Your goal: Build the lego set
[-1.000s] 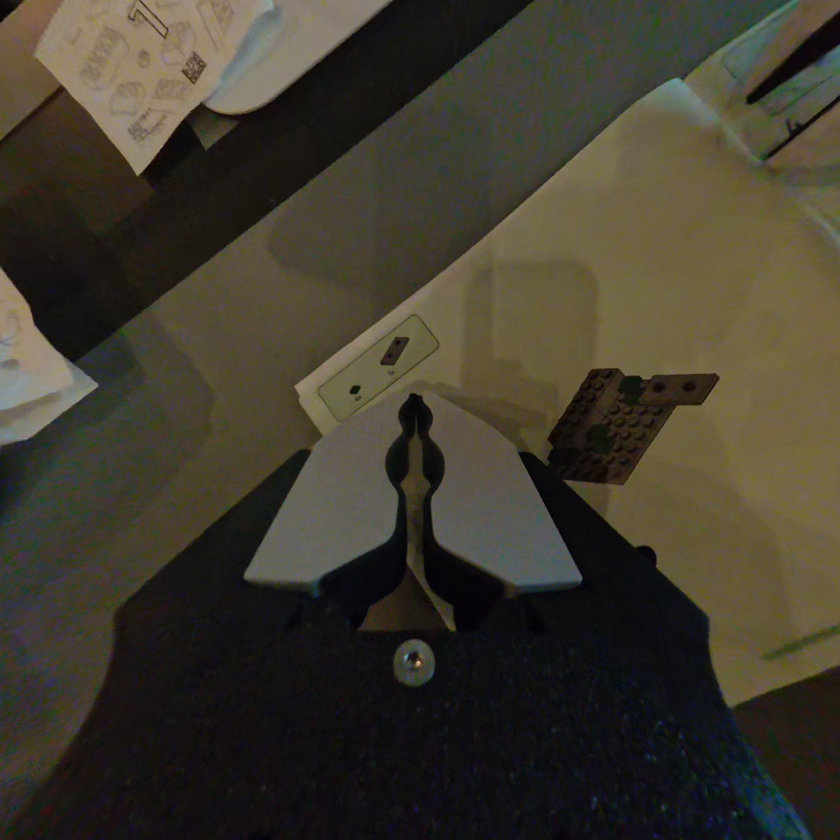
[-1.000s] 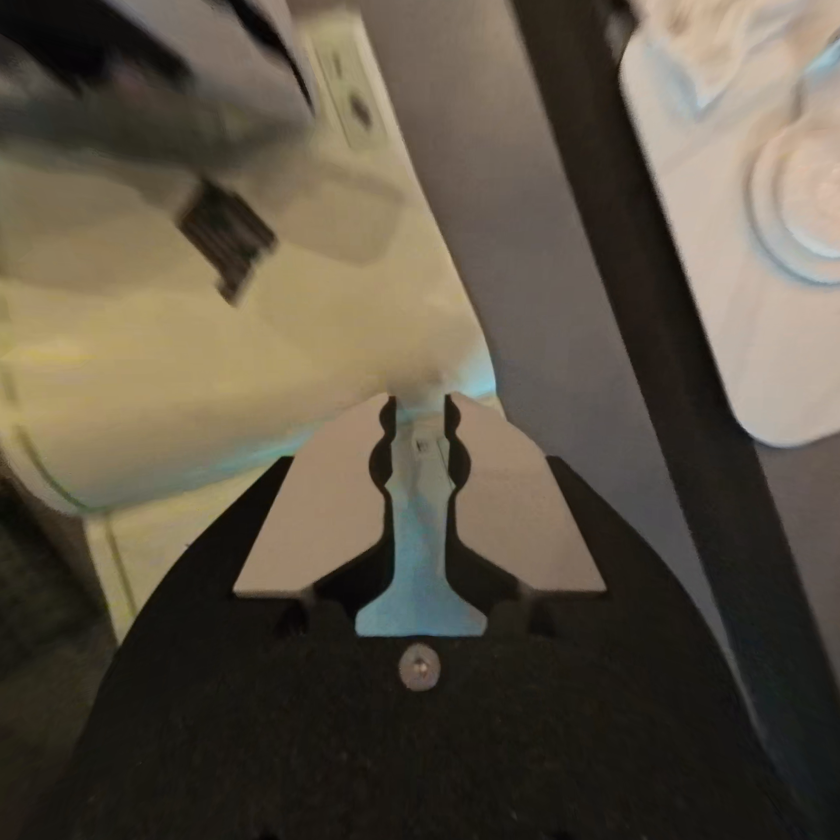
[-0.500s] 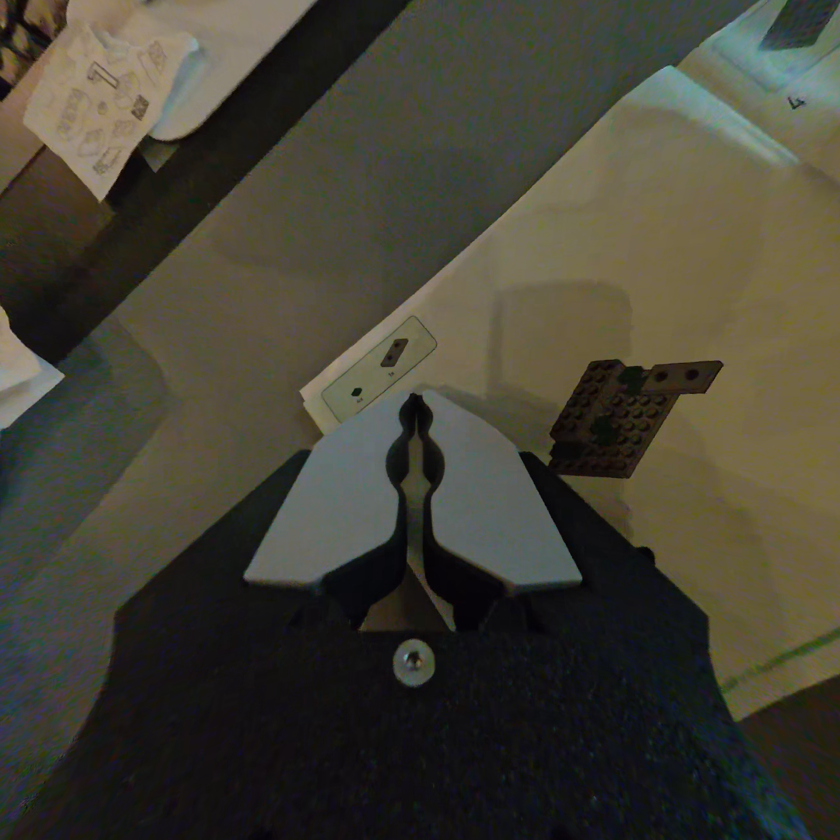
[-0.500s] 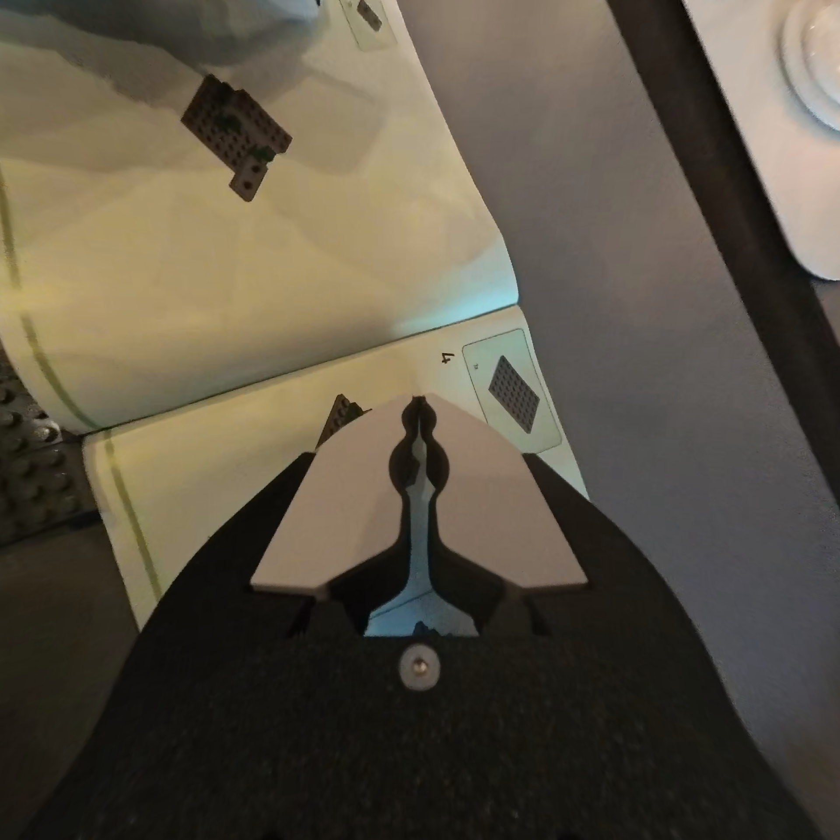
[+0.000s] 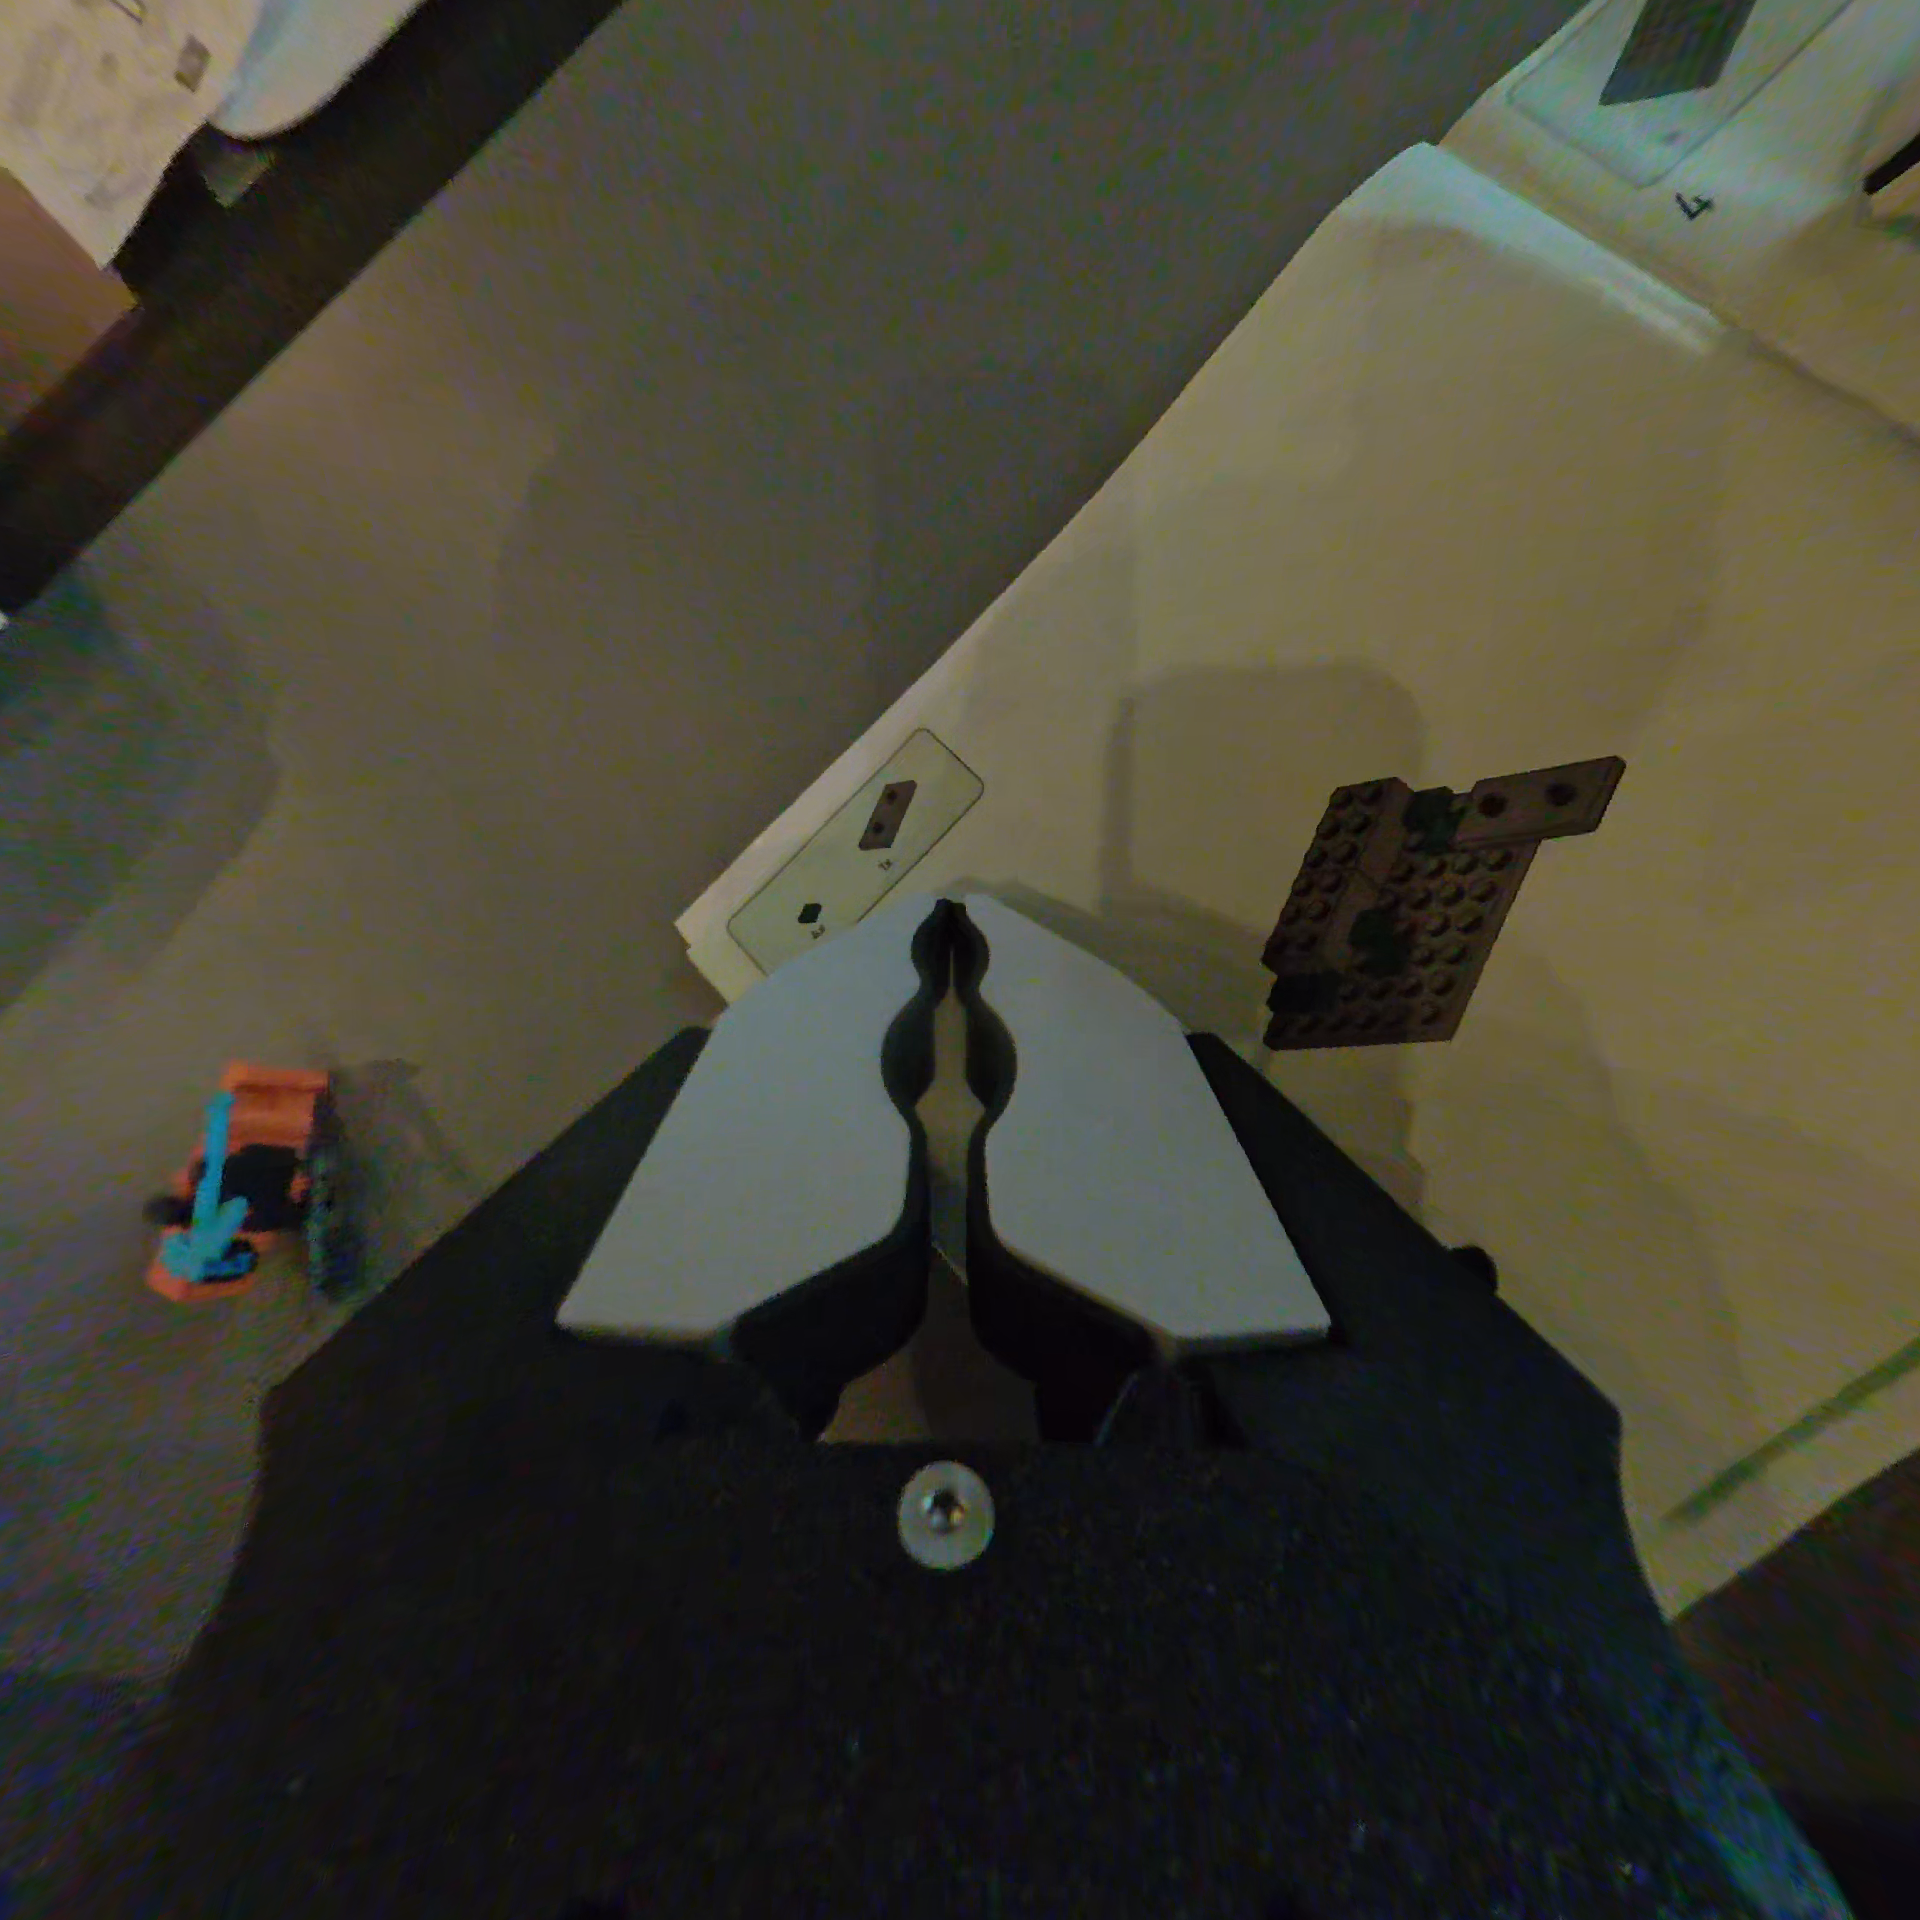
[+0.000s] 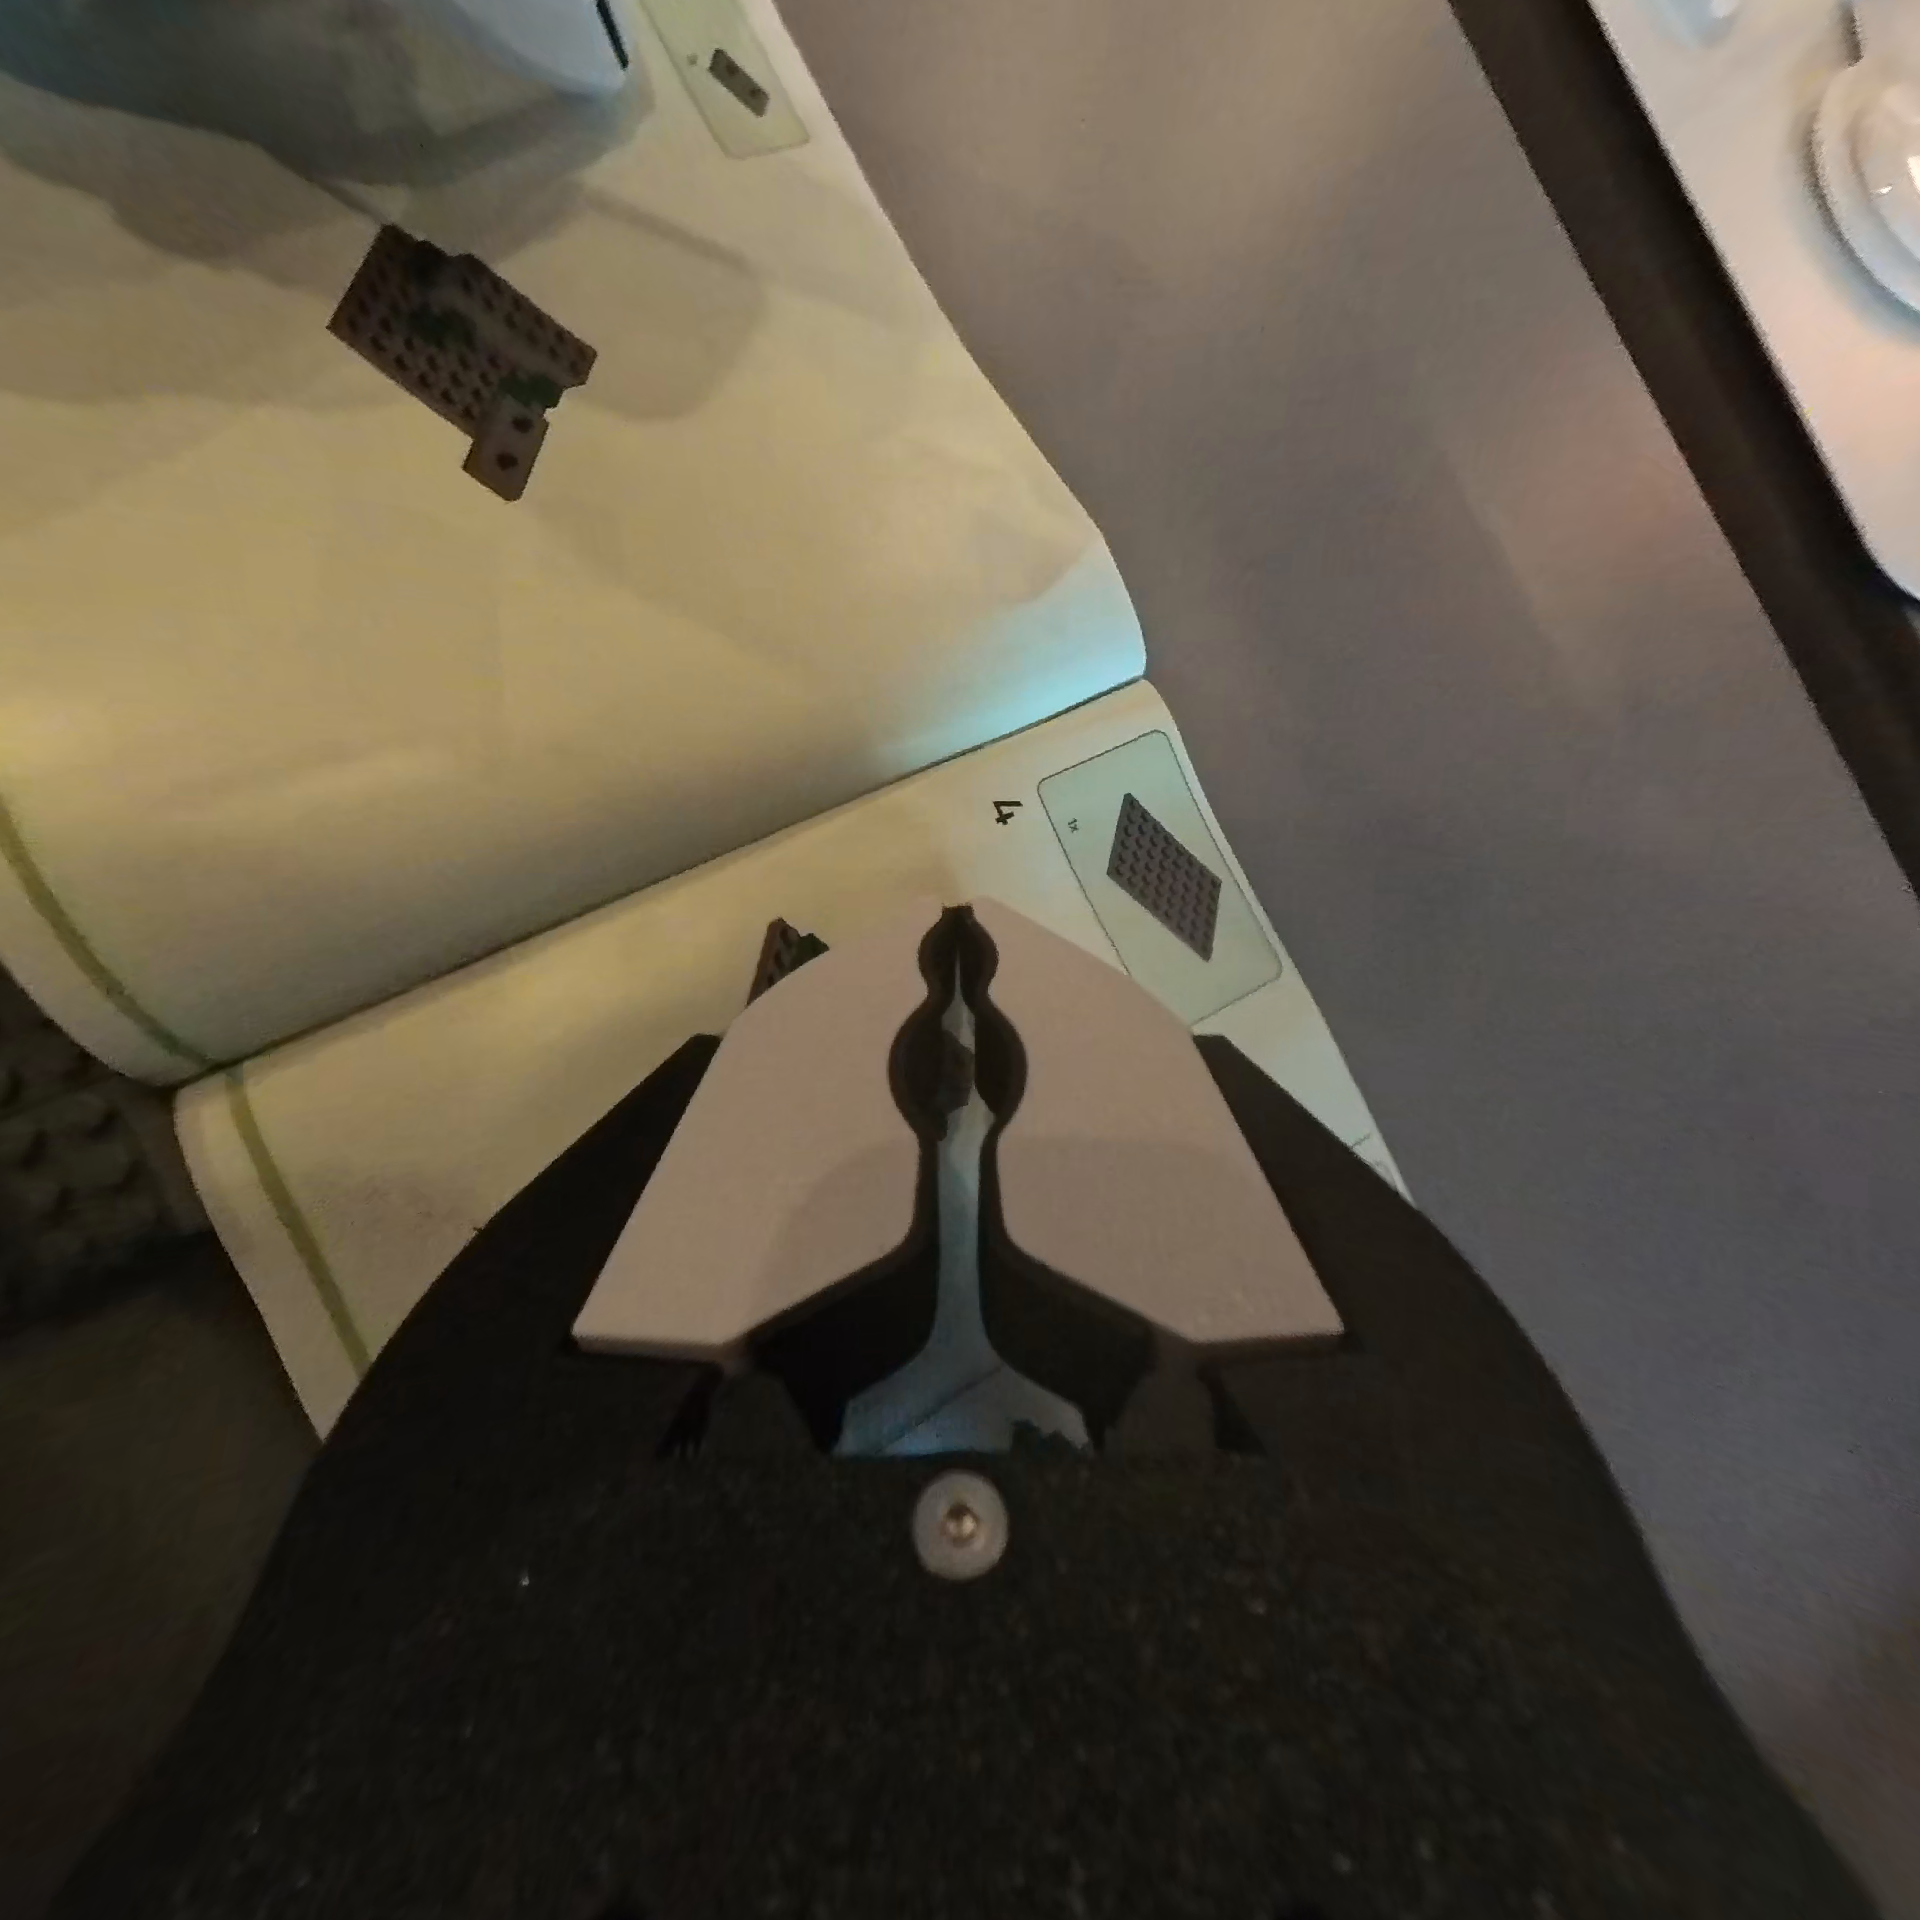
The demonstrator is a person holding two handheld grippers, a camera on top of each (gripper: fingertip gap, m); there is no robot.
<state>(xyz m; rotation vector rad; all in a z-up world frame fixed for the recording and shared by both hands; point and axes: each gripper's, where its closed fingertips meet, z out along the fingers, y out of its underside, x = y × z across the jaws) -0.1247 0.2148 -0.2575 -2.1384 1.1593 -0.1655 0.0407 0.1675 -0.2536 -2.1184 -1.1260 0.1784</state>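
Hovering over the open instruction booklet (image 6: 520, 644), left gripper (image 5: 948, 914) and right gripper (image 6: 958, 920) pinched empty, seemingly reading the step; next, fetching the grey plate.

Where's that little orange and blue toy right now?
In the left wrist view, the orange and blue toy sits on the grey table, left of the shut left gripper.

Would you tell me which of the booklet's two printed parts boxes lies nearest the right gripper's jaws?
The box picturing a large studded plate, beside the right gripper; the box picturing a small two-hole piece sits far off.
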